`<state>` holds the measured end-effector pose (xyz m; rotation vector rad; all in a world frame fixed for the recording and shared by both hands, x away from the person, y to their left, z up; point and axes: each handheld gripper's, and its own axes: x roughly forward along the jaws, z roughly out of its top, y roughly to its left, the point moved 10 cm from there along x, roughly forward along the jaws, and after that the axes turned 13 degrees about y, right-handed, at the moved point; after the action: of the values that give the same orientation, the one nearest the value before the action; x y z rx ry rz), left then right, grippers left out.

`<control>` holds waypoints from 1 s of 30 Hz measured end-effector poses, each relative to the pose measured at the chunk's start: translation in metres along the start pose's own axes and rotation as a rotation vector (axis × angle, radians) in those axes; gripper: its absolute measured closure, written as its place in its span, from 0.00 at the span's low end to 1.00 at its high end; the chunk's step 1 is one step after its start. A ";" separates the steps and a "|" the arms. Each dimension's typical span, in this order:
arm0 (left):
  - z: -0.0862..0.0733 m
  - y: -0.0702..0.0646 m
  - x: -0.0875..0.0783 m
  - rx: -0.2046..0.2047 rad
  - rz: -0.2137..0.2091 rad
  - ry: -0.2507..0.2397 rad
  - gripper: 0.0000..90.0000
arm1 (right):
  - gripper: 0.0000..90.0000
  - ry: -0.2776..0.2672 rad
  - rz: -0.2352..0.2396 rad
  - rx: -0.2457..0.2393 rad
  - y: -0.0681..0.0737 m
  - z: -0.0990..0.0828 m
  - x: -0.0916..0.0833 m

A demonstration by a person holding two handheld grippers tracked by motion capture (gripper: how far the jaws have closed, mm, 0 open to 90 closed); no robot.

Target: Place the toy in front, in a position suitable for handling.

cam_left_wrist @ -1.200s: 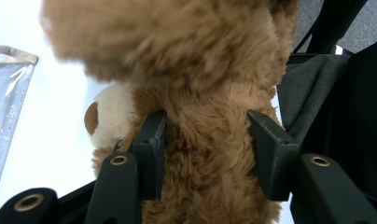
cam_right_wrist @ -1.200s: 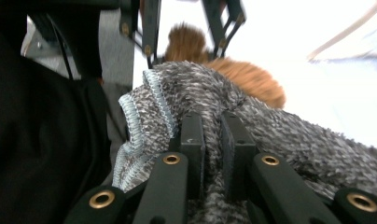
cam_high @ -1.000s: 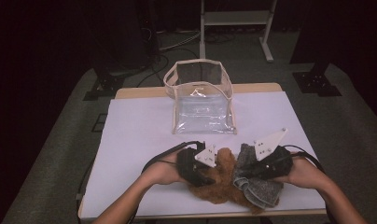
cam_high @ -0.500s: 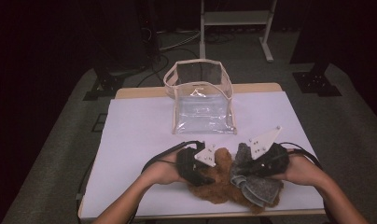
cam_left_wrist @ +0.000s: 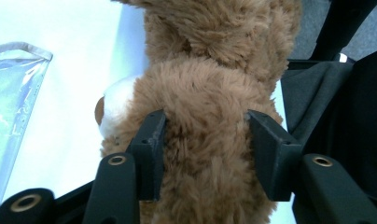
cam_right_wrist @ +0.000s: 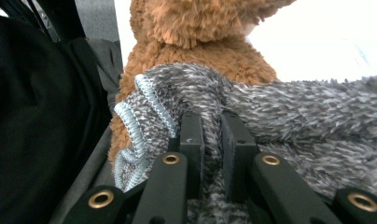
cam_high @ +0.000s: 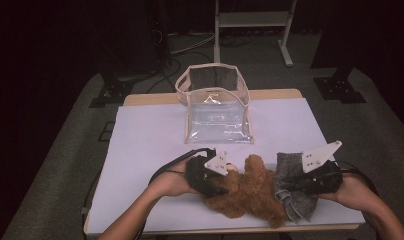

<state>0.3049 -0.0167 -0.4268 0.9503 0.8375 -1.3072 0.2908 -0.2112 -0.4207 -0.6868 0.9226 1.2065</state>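
The left tool [cam_high: 225, 181] squeezes the soft, light teddy bear [cam_high: 250, 192] around its plump body; at 3 o'clock, the right tool [cam_high: 285, 187] pinches the limp grey garment [cam_high: 295, 197] by its hem.

You can't read any words, numbers or signs here. The clear bag [cam_high: 217, 117] has a small mark on its front, but it is too tiny and blurry for you to make out.

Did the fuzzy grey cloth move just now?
Yes. The grey cloth, pinched in the right gripper, slid right, away from the clear bag and off the teddy bear.
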 end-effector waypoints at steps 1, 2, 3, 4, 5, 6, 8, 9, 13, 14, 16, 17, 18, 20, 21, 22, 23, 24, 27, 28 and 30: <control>0.001 0.000 0.001 -0.002 -0.002 -0.005 0.58 | 0.89 0.002 -0.007 -0.008 0.001 0.003 -0.003; 0.002 0.000 0.003 -0.007 -0.008 -0.011 0.58 | 0.89 -0.007 -0.015 -0.024 0.001 0.008 -0.008; 0.002 0.000 0.005 -0.007 -0.010 -0.011 0.59 | 0.89 -0.022 -0.023 -0.032 0.003 0.016 -0.015; 0.002 0.001 0.006 -0.006 -0.013 -0.011 0.59 | 0.89 -0.032 -0.024 -0.043 0.004 0.020 -0.019; 0.002 0.001 0.008 -0.012 -0.014 -0.019 0.59 | 0.89 -0.049 -0.028 -0.055 0.005 0.028 -0.025; 0.001 0.002 0.008 -0.015 -0.018 -0.023 0.59 | 0.89 -0.060 -0.032 -0.067 0.007 0.035 -0.030; 0.001 0.001 0.008 -0.018 -0.018 -0.026 0.60 | 0.89 -0.077 -0.038 -0.098 0.008 0.052 -0.038; 0.001 0.001 0.008 -0.018 -0.018 -0.026 0.59 | 0.89 -0.074 -0.040 -0.105 0.009 0.057 -0.039; 0.003 -0.001 0.008 0.002 -0.008 -0.007 0.59 | 0.89 -0.055 -0.036 -0.170 0.012 0.090 -0.032; 0.004 -0.001 0.008 0.002 -0.008 -0.010 0.59 | 0.89 -0.047 -0.031 -0.185 0.013 0.097 -0.027; 0.005 -0.001 0.009 0.005 -0.013 -0.011 0.59 | 0.89 -0.026 -0.026 -0.209 0.014 0.110 -0.017; 0.005 -0.001 0.009 0.005 -0.012 -0.012 0.59 | 0.89 -0.024 -0.018 -0.213 0.013 0.115 -0.012; 0.005 -0.002 0.009 0.005 -0.014 -0.011 0.59 | 0.89 -0.014 -0.012 -0.213 0.012 0.118 -0.007; 0.005 -0.002 0.009 0.004 -0.015 -0.014 0.59 | 0.89 0.034 -0.008 -0.216 0.008 0.117 0.007; 0.004 -0.003 0.008 0.006 -0.015 -0.014 0.59 | 0.89 0.066 -0.016 -0.218 0.004 0.113 0.014; 0.004 -0.003 0.009 0.007 -0.014 -0.016 0.59 | 0.89 0.117 -0.024 -0.199 0.001 0.104 0.022; 0.004 -0.003 0.009 0.006 -0.014 -0.018 0.59 | 0.89 0.150 -0.034 -0.192 -0.004 0.096 0.029; 0.005 -0.004 0.009 0.001 -0.015 -0.023 0.59 | 0.90 0.166 -0.028 -0.168 -0.007 0.088 0.033; 0.006 -0.003 0.008 0.006 -0.008 -0.016 0.58 | 0.90 0.134 0.009 -0.123 -0.008 0.076 0.033; 0.005 -0.003 0.007 0.008 -0.007 -0.013 0.57 | 0.90 0.134 0.010 -0.119 -0.008 0.072 0.033; 0.005 -0.003 0.004 0.005 -0.004 -0.016 0.54 | 0.91 0.135 0.020 -0.108 -0.006 0.063 0.033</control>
<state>0.3025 -0.0229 -0.4290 0.9412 0.8241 -1.3195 0.3138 -0.1439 -0.4194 -0.8558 0.9826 1.2462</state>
